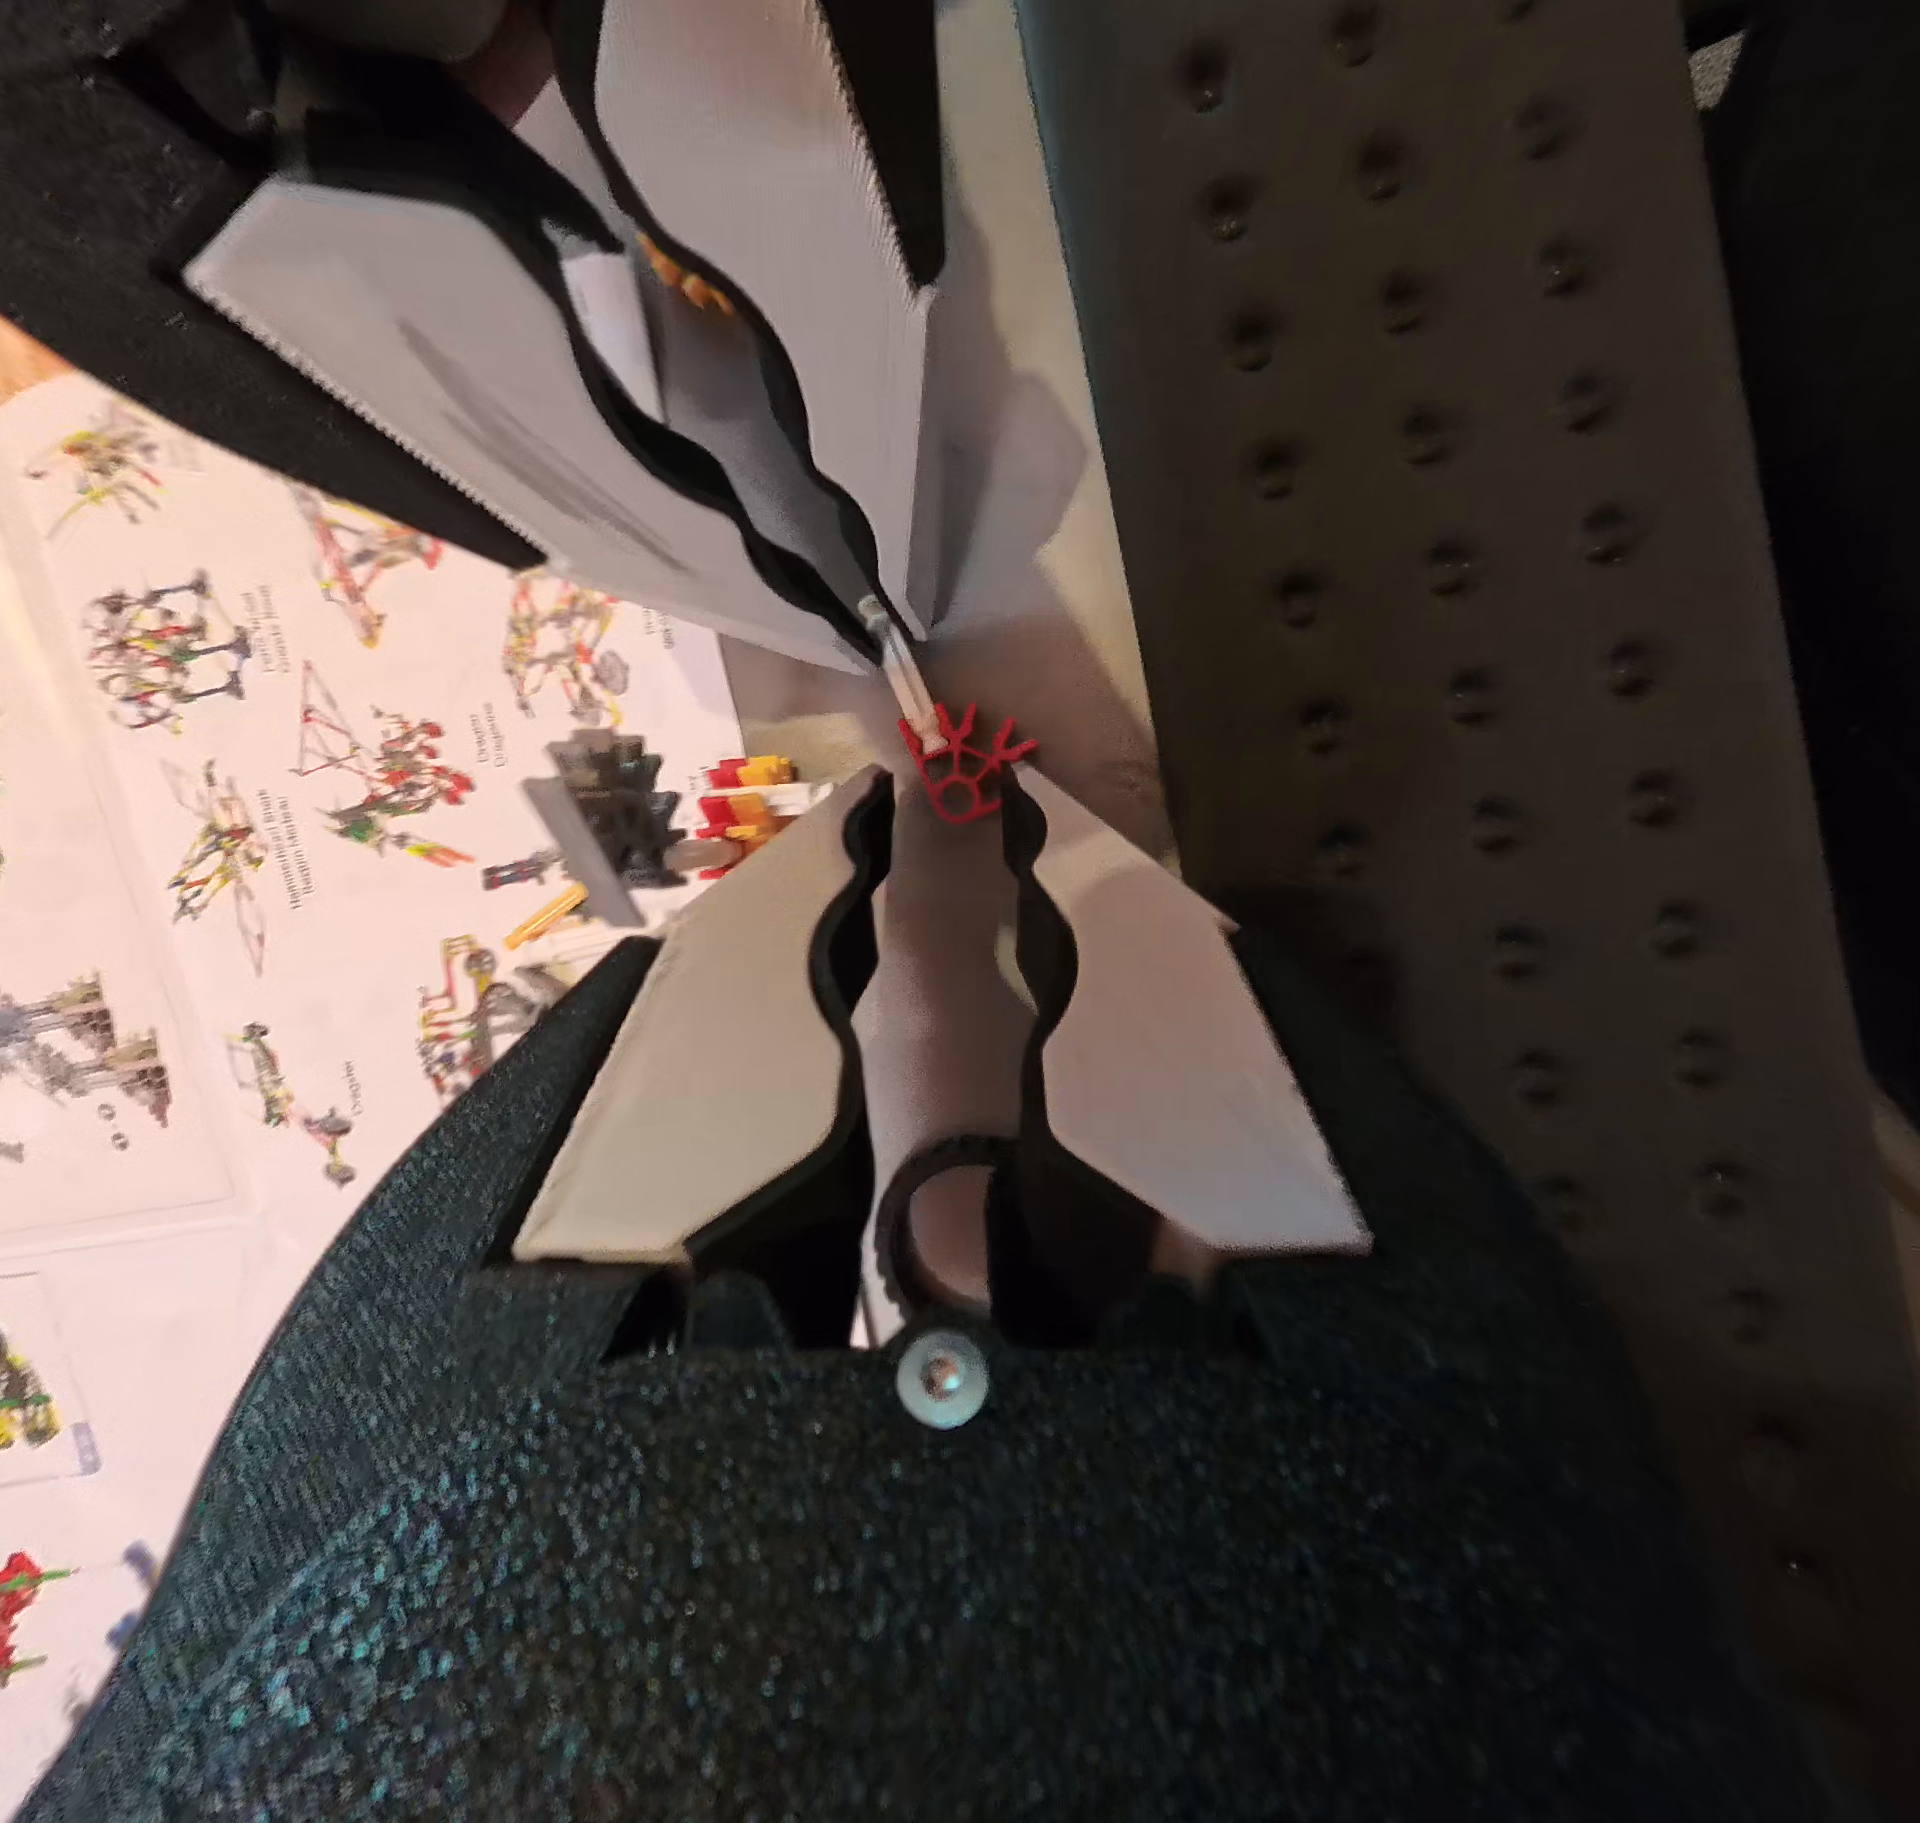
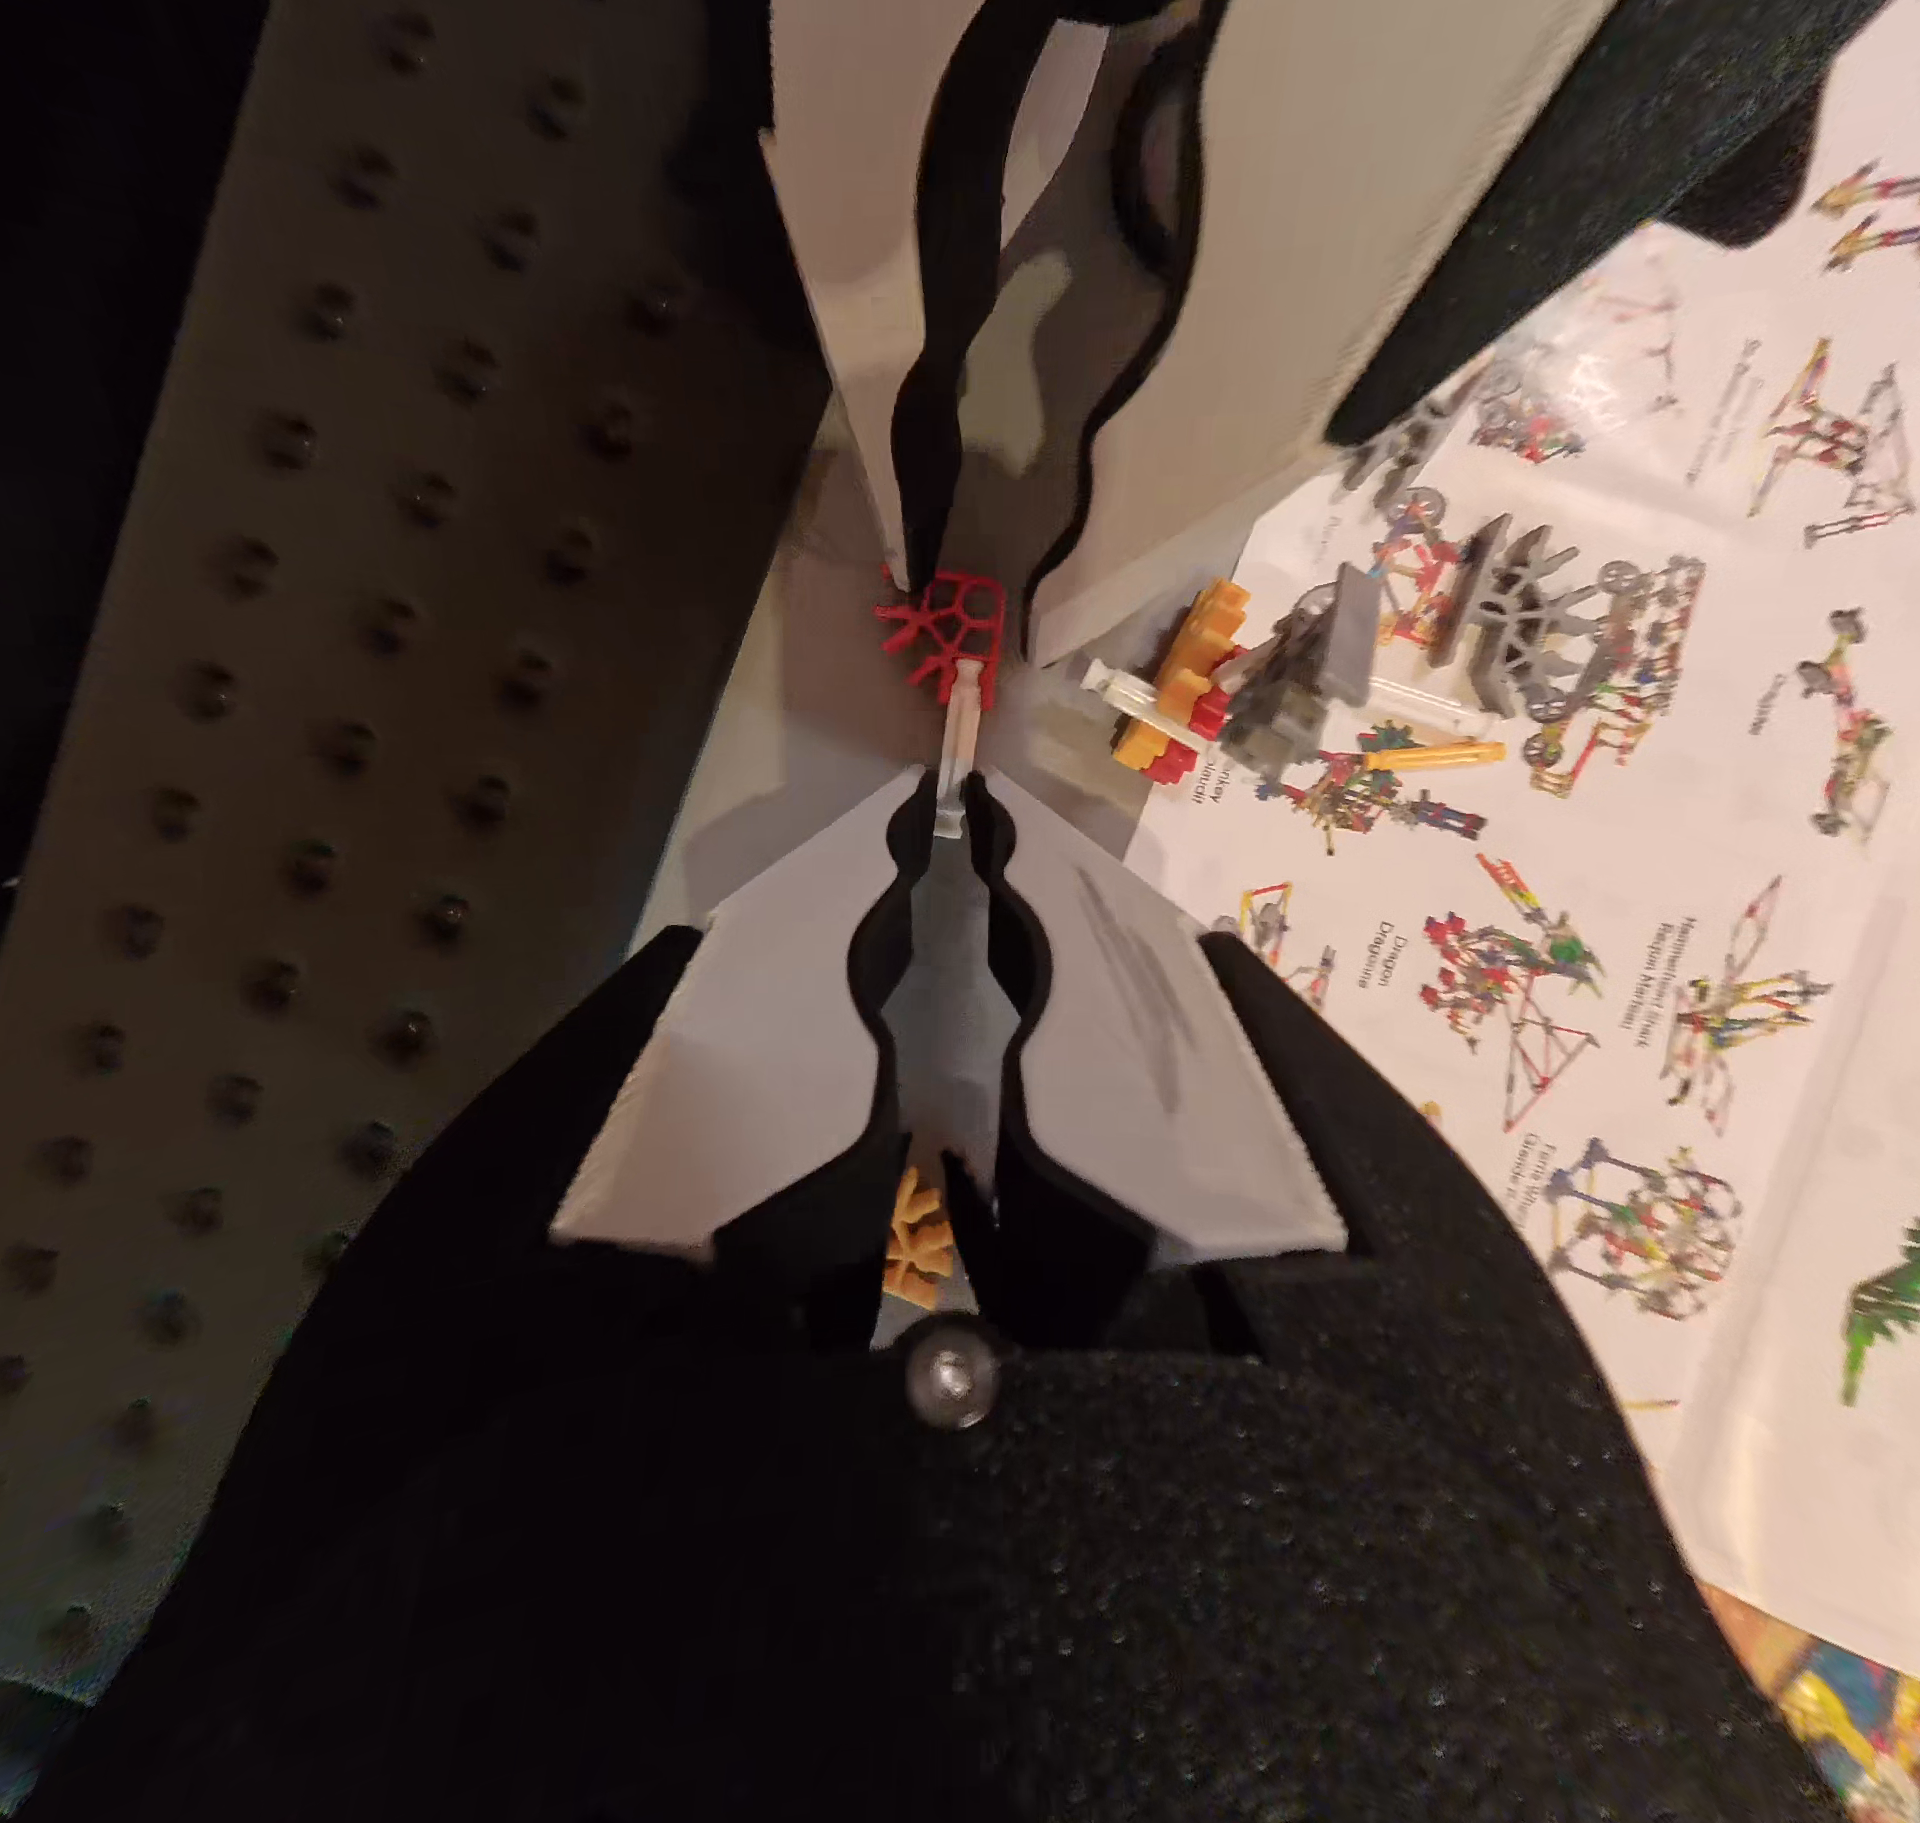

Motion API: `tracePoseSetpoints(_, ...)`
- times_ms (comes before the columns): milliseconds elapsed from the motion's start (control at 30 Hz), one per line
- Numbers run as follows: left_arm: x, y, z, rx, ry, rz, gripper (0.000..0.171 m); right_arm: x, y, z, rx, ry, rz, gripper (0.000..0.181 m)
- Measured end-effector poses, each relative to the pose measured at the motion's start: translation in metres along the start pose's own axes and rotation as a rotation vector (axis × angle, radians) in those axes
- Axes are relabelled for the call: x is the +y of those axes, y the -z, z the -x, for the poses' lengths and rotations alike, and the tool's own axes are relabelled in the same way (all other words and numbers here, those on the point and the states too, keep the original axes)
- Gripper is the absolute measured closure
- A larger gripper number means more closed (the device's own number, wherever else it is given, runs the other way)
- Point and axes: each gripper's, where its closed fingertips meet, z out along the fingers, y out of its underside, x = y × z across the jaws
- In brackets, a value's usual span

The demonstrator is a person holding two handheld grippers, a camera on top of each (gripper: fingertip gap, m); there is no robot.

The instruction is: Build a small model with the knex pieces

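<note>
Black textured housing fills the lower part of both wrist views, with grey fingers edged in wavy black pads reaching forward from it. Between the two tools sits the red plastic fan-shaped connector piece (image 1: 961, 767) (image 2: 948, 637), held above a pale grey tabletop (image 1: 940, 994). The left gripper (image 1: 948, 786) has its finger tips pressed against the connector's edges, with a gap between the pads farther back. Plugged into the connector, at about eleven o'clock from it in the left wrist view, is a short clear plastic rod (image 1: 906, 667) (image 2: 958, 747). The right gripper (image 2: 945, 805) pinches the far end of that rod between fingers drawn nearly together; in its own view the rod runs toward twelve o'clock into the connector.

At three o'clock from the connector in the right wrist view lies a small cluster of yellow, red and grey construction pieces (image 2: 1236, 703) (image 1: 675, 817), with a loose yellow rod (image 2: 1439, 757) beside it. They rest on a white printed instruction sheet (image 2: 1558, 942) (image 1: 156, 890) showing coloured models. A small orange snowflake-shaped connector (image 2: 916, 1243) shows at six o'clock, behind the right gripper's fingers. A dark panel dotted with rows of holes (image 1: 1455, 630) (image 2: 312, 630) runs along the opposite side.
</note>
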Motion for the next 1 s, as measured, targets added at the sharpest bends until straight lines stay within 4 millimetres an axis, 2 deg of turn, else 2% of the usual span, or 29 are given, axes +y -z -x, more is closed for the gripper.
tracePoseSetpoints(67, -0.004, 0.009, 0.007, -0.019, 0.020, -0.026, 0.150, -0.003, 0.007, -0.005, 0.036, 0.030, -0.016, 0.176)
tracePoseSetpoints(200, -0.012, 0.022, 0.015, -0.031, 0.068, -0.086, 0.144, -0.010, 0.023, -0.014, 0.172, 0.198, -0.002, 0.176)
tracePoseSetpoints(367, -0.008, 0.018, 0.018, -0.056, 0.078, -0.053, 0.140, -0.016, 0.034, -0.022, 0.354, 0.417, 0.067, 0.176)
tracePoseSetpoints(467, -0.013, 0.018, 0.014, -0.030, 0.079, -0.082, 0.149, -0.023, 0.040, -0.022, 0.415, 0.513, 0.068, 0.176)
tracePoseSetpoints(567, -0.013, 0.021, 0.019, -0.049, 0.076, -0.086, 0.151, -0.028, 0.046, -0.022, 0.453, 0.554, 0.059, 0.176)
tracePoseSetpoints(667, -0.016, 0.027, 0.024, -0.081, 0.058, -0.106, 0.164, -0.032, 0.051, -0.022, 0.440, 0.525, 0.010, 0.175)
tracePoseSetpoints(867, -0.024, 0.041, 0.030, -0.124, 0.034, -0.156, 0.167, -0.033, 0.061, -0.023, 0.287, 0.270, -0.160, 0.165)
tracePoseSetpoints(1000, -0.026, 0.045, 0.032, -0.132, 0.032, -0.184, 0.166, -0.037, 0.067, -0.023, 0.178, 0.115, -0.264, 0.166)
